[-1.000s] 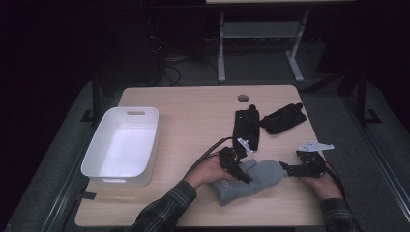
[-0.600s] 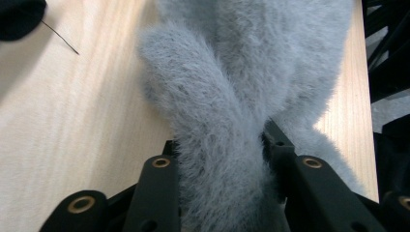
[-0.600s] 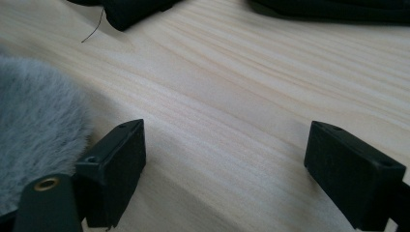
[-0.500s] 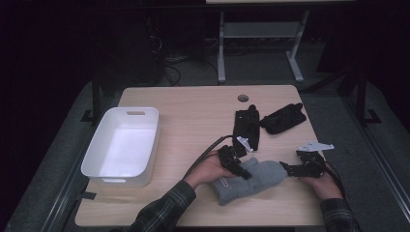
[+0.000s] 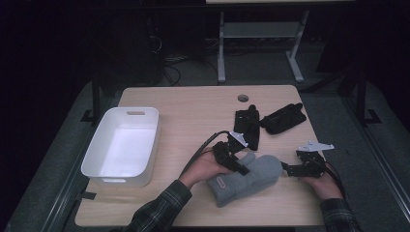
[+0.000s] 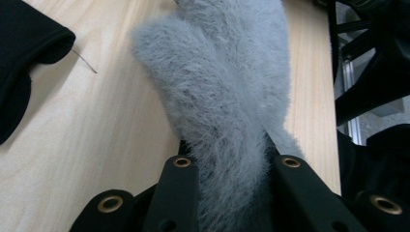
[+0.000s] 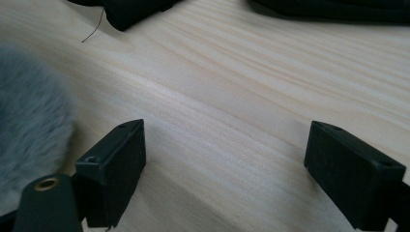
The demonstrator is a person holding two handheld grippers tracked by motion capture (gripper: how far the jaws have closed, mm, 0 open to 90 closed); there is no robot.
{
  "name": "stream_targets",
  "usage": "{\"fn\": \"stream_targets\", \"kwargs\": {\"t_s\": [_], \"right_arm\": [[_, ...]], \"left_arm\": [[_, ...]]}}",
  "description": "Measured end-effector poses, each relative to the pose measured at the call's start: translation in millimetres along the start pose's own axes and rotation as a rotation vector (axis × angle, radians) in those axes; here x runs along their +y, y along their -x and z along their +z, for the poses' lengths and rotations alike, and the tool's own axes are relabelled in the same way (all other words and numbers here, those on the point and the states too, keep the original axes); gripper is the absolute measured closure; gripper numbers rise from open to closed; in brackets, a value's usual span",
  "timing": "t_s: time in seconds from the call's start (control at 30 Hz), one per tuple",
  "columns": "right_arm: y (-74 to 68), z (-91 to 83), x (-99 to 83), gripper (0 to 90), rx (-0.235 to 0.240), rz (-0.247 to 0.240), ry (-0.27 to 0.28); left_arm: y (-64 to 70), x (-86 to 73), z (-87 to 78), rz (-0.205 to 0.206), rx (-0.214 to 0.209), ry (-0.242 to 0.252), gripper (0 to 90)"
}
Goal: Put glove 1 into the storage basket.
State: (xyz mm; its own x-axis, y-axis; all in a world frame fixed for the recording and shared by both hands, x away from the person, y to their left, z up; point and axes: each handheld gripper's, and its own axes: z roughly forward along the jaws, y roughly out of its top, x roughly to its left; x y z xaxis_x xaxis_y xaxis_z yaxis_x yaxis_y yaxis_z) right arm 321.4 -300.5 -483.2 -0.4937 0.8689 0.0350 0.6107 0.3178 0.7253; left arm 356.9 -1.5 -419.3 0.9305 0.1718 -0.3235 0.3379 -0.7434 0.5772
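Nearest the lower edge of the high view, the grey mitten (image 5: 244,178) lies flat on the table (image 5: 193,111), low and right of centre in the frame. The left gripper (image 5: 236,162) has its jaws clamped on the mitten's thumb side; in the left gripper view the fuzzy grey fabric (image 6: 227,96) is pinched between the two black jaws and runs up the middle of the frame. The right gripper (image 5: 290,170) sits just right of the mitten's rounded tip, jaws spread wide with bare wood between them in the right gripper view, where the mitten's edge (image 7: 29,125) shows at the left, just beside the left-hand jaw but not between the two. So the grasp looks half made: one side is held, the other not yet taken, and the mitten is not lifted. Farther up the high view lie two black gloves (image 5: 247,126) (image 5: 283,118), untouched, right of centre. At the left stands the white bin (image 5: 99,154), empty, well apart from the mitten, which may be where it is meant to go.
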Motion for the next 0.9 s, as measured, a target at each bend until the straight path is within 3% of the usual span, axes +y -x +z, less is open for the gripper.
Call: {"fn": "stream_targets", "kwargs": {"t_s": [0.07, 0.17, 0.23, 0.37, 0.43, 0.53, 0.6, 0.83, 0.9], "right_arm": [[0.0, 0.0, 0.0, 14.5, 0.000, 0.000, 0.000], [0.0, 0.0, 0.0, 14.5, 0.000, 0.000, 0.000], [0.0, 0.0, 0.0, 14.5, 0.000, 0.000, 0.000], [0.0, 0.0, 0.0, 14.5, 0.000, 0.000, 0.000], [0.0, 0.0, 0.0, 14.5, 0.000, 0.001, 0.000], [0.0, 0.0, 0.0, 14.5, -0.001, -0.001, 0.000], [-0.1, 0.0, 0.0, 14.5, 0.000, -0.001, 0.000], [-0.1, 0.0, -0.1, 14.5, 0.000, 0.000, -0.001], [0.0, 0.0, -0.1, 14.5, 0.000, -0.001, 0.000]], "left_arm": [[-0.9, -0.7, 2.7, 0.009, 0.010, 0.013, 68.0], [-4.2, -0.4, 5.3, -0.014, -0.027, 0.028, 48.9], [-2.7, 0.2, 6.8, -0.006, -0.016, 0.021, 35.3], [1.9, 1.7, 6.2, 0.002, -0.055, 0.038, 29.8], [4.4, 3.0, 9.0, 0.018, -0.010, 0.014, 23.6], [4.1, 1.9, 24.3, 0.041, 0.057, -0.075, 14.2], [5.4, 1.1, 35.1, 0.055, 0.076, -0.128, 12.7], [6.9, 1.8, 47.3, 0.094, 0.093, -0.172, 13.1], [8.6, 2.9, 45.7, 0.107, 0.061, -0.177, 24.4]]}}
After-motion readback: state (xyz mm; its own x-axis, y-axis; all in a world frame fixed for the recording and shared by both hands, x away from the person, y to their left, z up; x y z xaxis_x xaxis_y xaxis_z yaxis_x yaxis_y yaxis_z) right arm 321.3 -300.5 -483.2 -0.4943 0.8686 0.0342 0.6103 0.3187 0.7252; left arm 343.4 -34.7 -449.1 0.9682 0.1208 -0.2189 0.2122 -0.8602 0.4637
